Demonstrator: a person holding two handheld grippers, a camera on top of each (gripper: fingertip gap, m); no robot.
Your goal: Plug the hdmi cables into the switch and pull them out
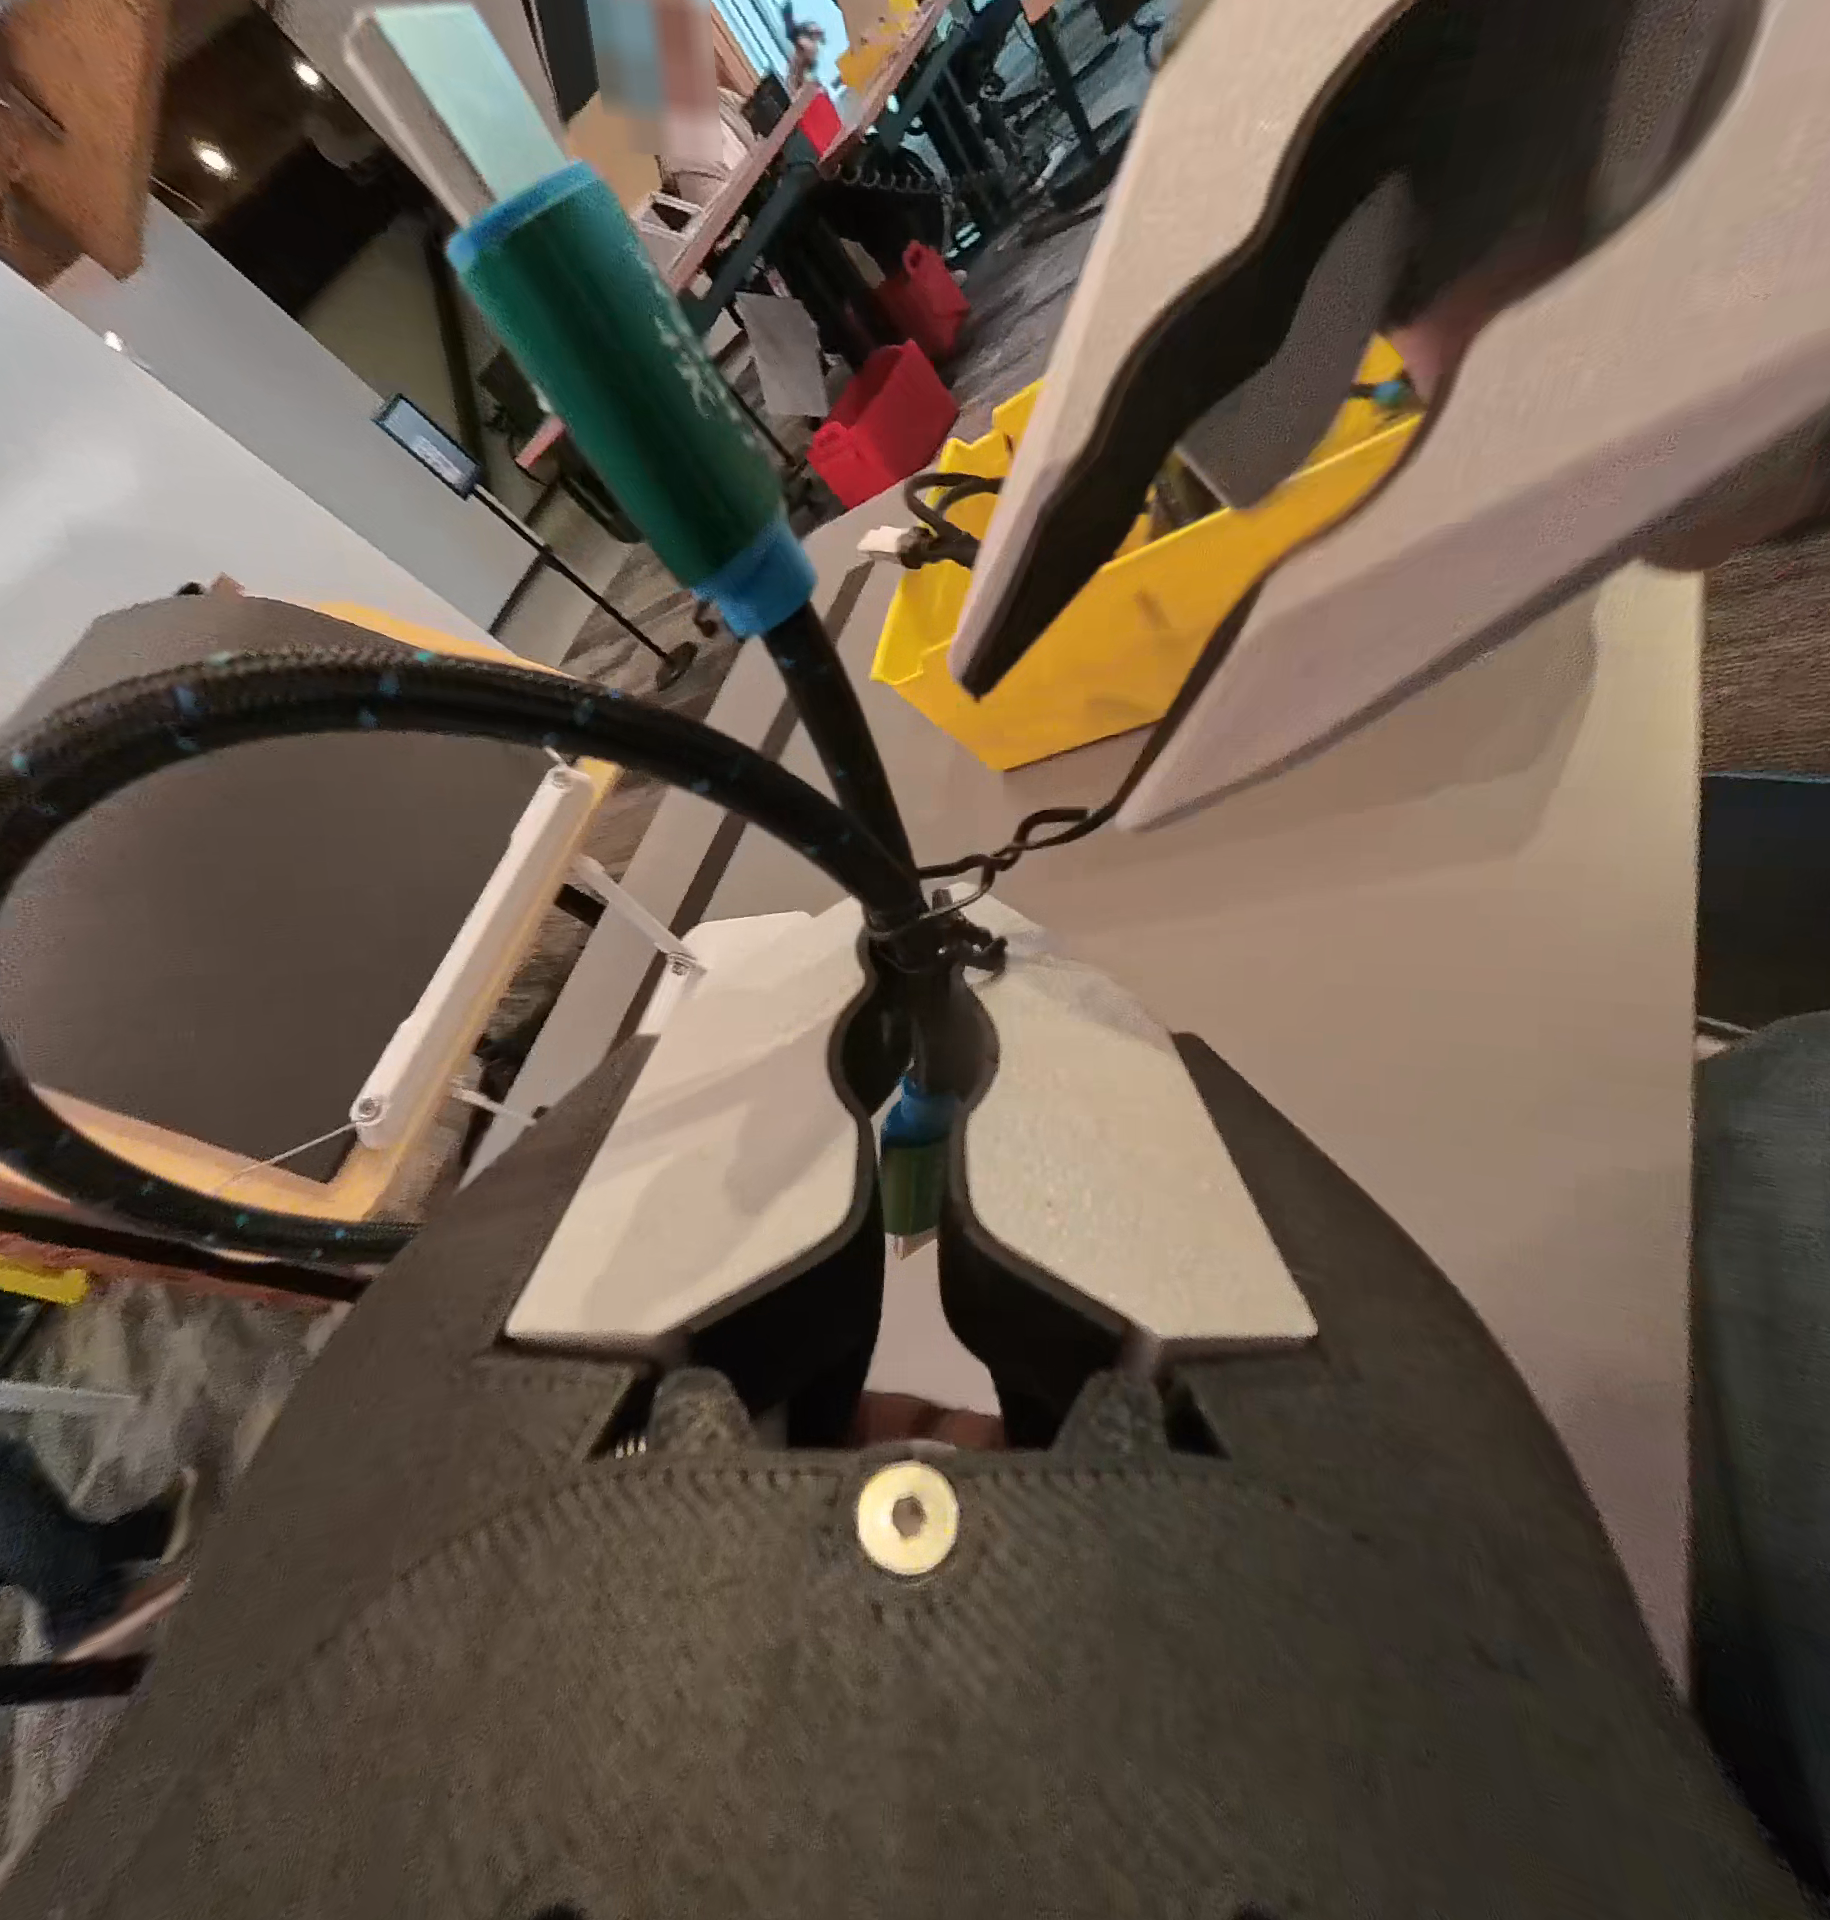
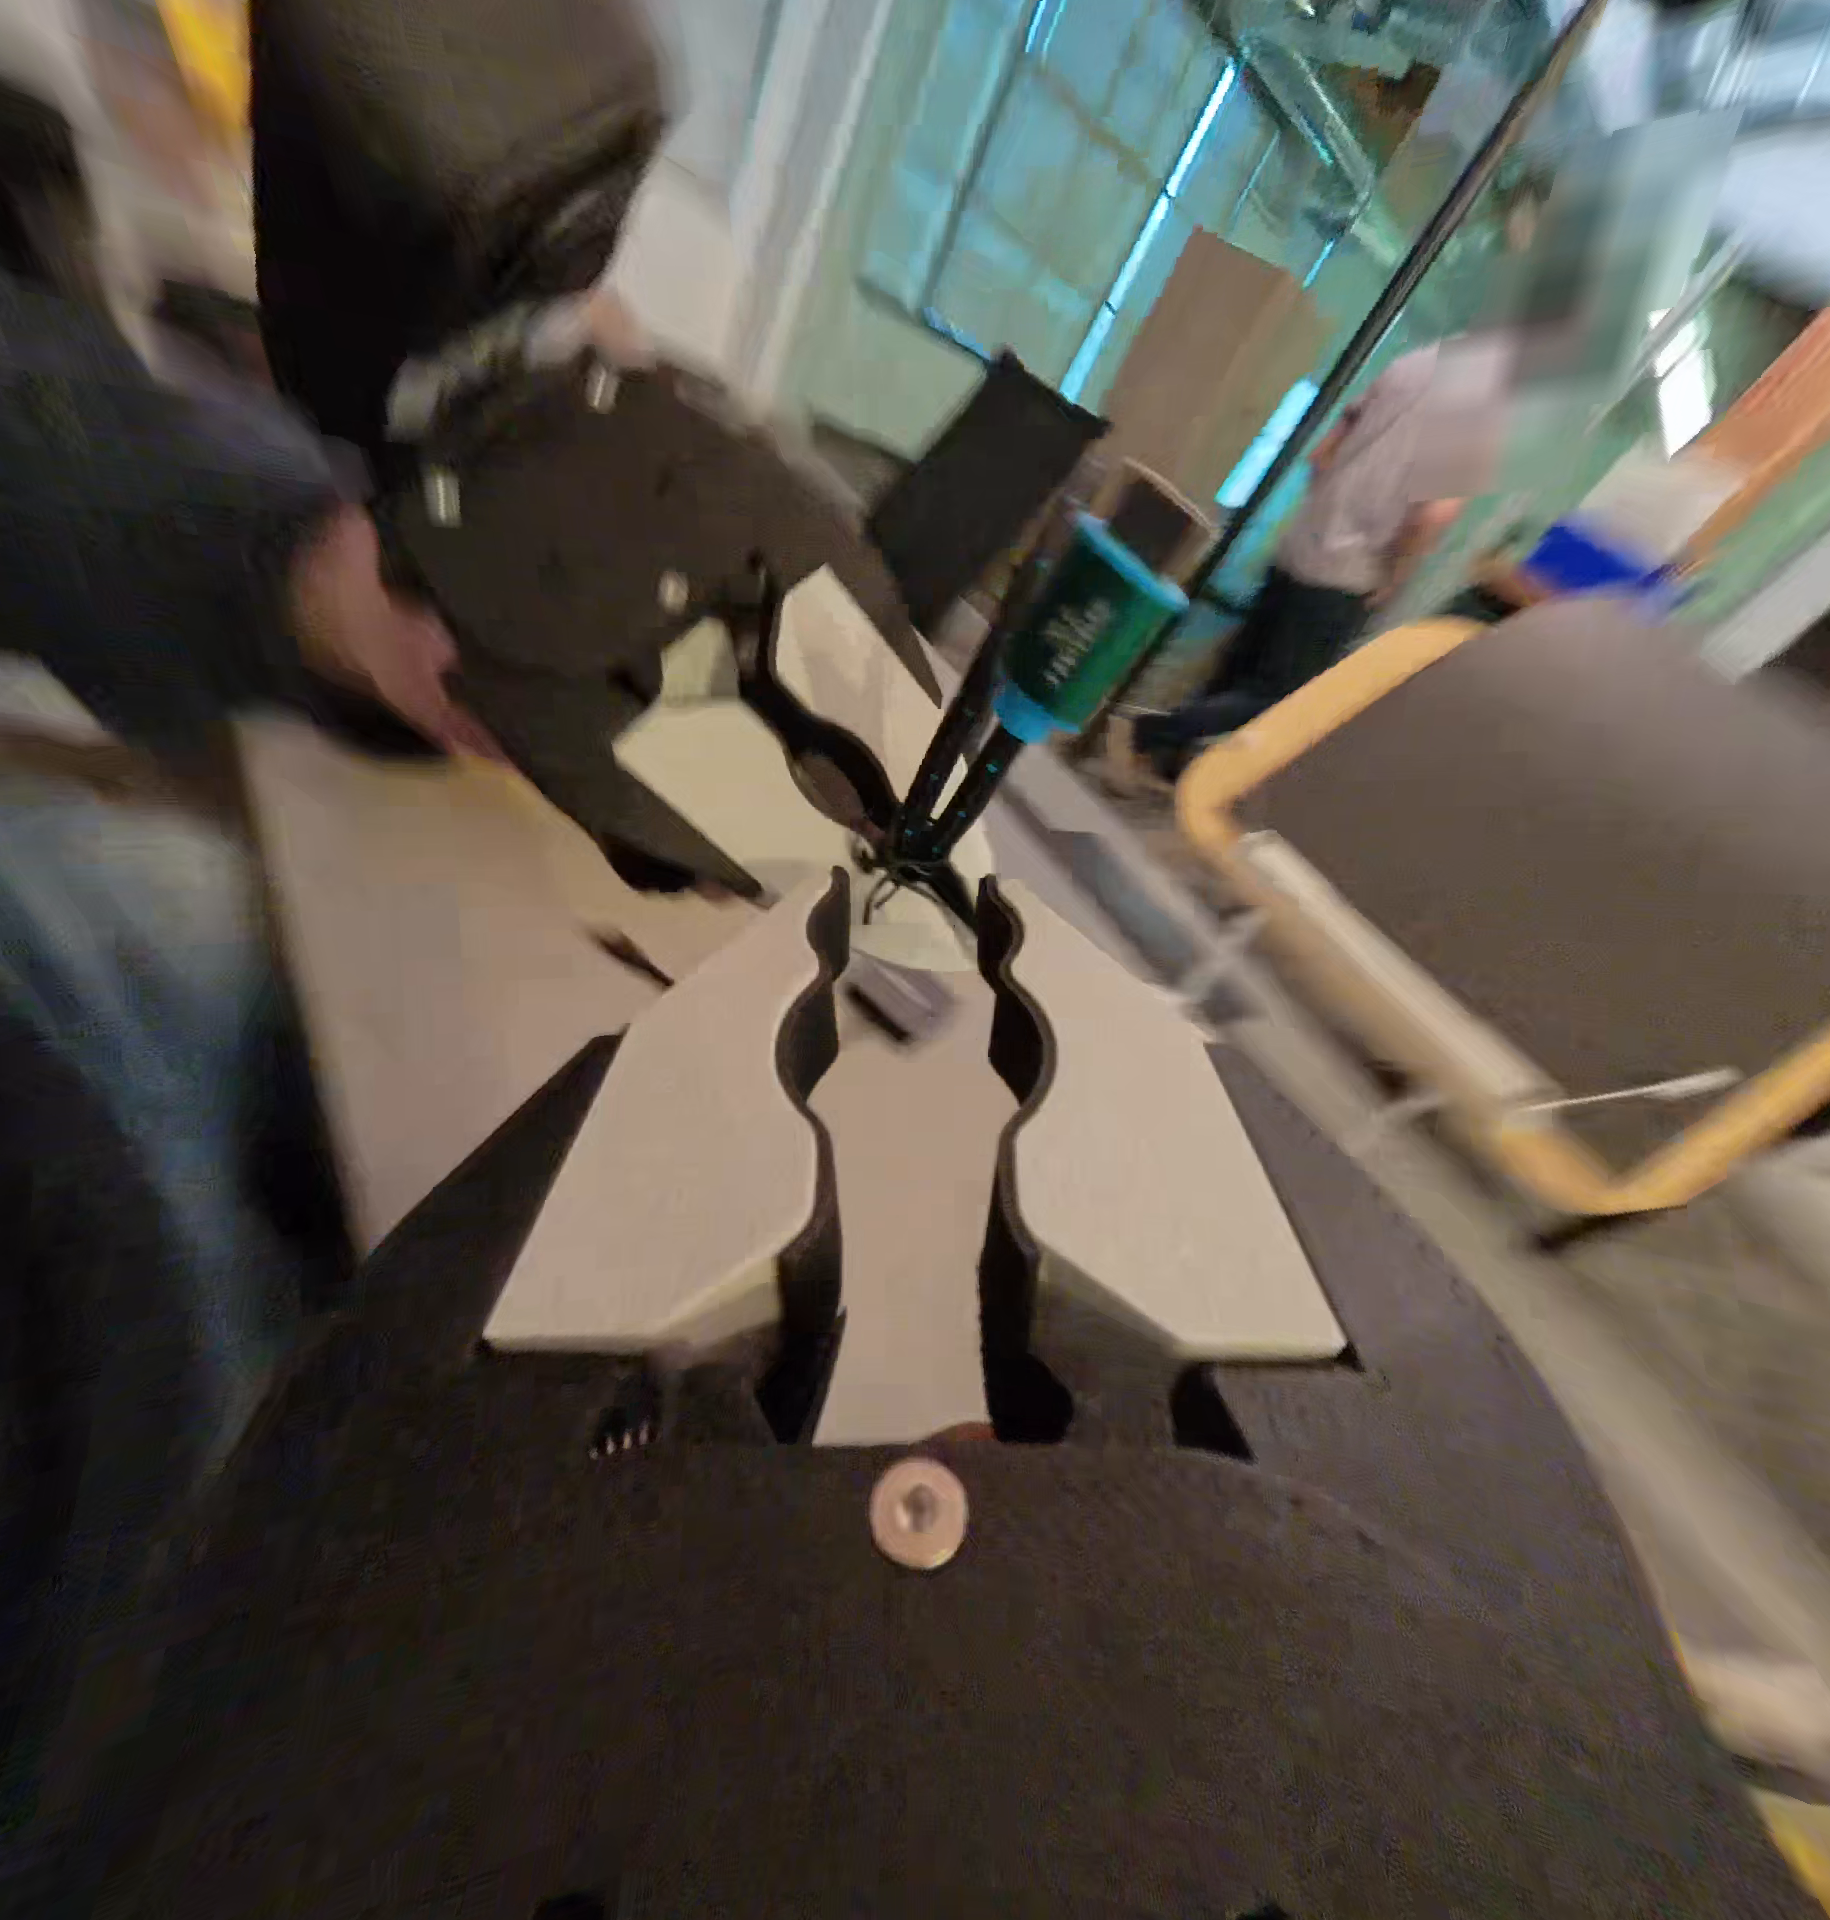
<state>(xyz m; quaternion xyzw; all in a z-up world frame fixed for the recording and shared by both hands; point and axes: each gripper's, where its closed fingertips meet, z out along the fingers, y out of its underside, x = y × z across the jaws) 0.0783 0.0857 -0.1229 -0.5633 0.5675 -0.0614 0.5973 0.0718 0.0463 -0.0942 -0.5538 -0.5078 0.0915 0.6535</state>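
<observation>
We had the left claw (image 1: 916, 997) clenched on the bundled black cable (image 1: 267, 717), gripping it where a twist tie (image 1: 952, 925) bound the loops. One green plug (image 1: 630, 384) stuck up above the claw, and a second (image 1: 916, 1174) hung between the fingers (image 1: 745, 1122). The right claw (image 2: 911, 914) was released, its tips just beside the same tied spot, holding nothing. A yellow bin (image 1: 1098, 644) sat at the table's (image 1: 1410, 935) far edge. In the blurred right wrist view, a small grey box (image 2: 906, 997) on the table may have been the switch.
</observation>
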